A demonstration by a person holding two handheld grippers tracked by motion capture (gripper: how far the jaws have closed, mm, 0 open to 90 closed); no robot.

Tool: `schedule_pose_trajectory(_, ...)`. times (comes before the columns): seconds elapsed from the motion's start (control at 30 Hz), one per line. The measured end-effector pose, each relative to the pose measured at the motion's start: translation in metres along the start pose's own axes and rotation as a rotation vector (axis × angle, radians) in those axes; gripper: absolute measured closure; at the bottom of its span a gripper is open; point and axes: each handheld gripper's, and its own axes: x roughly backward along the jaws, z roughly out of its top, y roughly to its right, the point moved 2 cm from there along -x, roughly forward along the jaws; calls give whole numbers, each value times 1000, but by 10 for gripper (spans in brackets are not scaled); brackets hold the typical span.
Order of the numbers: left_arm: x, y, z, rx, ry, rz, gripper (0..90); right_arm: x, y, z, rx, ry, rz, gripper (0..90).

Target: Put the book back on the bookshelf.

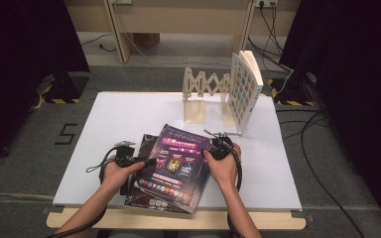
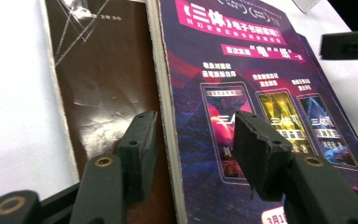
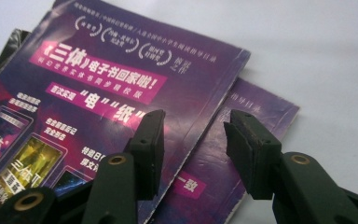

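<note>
White board covers the wooden table (image 1: 278, 220), with grey carpet and dark curtains around it. On the board's near half lies a glossy purple paperback book (image 1: 176, 163) with pink title banners, cover up, topmost of a skewed pile; under it sit a dark brown paperback book (image 2: 98, 88), jutting out on the left, and a second purple paperback book (image 3: 256, 116), jutting out on the right. The left gripper (image 2: 193, 149) stands at the top book's left edge, its 2 black jaws apart and straddling that page edge, 1 over the brown cover, 1 over the purple; whether the pads touch is unclear. The right gripper (image 3: 193, 142) hovers at the top book's right edge, jaws wide apart, pressing on nothing. Farther back, well apart from the pile, a pale wooden expanding bookend rack (image 1: 203, 91) holds 1 upright white book with coloured squares (image 1: 245, 89).
</note>
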Motion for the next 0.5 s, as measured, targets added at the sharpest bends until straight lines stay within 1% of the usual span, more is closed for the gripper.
schedule_pose_trajectory(0.1, 0, 1, -1, 2, -5, -8, 504, -5, -3, -3, -11, -19, 7, 562)
schedule_pose_trajectory(0.13, 0, 2, -1, 1, -7, -7, 505, -7, -4, -4, -2, -20, 11, 562)
schedule_pose_trajectory(0.17, 0, 1, 0, -1, -11, -7, 506, -9, -4, -5, -5, -24, 16, 556)
schedule_pose_trajectory(0.2, 0, 1, 0, 2, -16, -7, 510, -9, -4, -4, -3, -22, 17, 555)
schedule_pose_trajectory(0.27, 0, 1, 1, 11, -17, -10, 517, -10, -5, -3, -14, -30, 17, 553)
schedule_pose_trajectory(0.37, 1, 2, 2, 11, -20, 1, 536, -11, -8, -3, 3, -23, 19, 551)
schedule_pose_trajectory(0.4, 2, 3, 2, 19, -15, 2, 539, -12, -9, -4, -6, -23, 19, 548)
schedule_pose_trajectory(0.43, 3, 4, 3, 27, -9, 2, 542, -12, -10, -4, -6, -19, 13, 545)
schedule_pose_trajectory(0.47, 5, 6, 4, 45, 2, -5, 543, -12, -10, -5, 0, -16, 13, 544)
schedule_pose_trajectory(0.5, 6, 7, 4, 48, 9, -8, 542, -12, -10, -5, -14, -16, 14, 545)
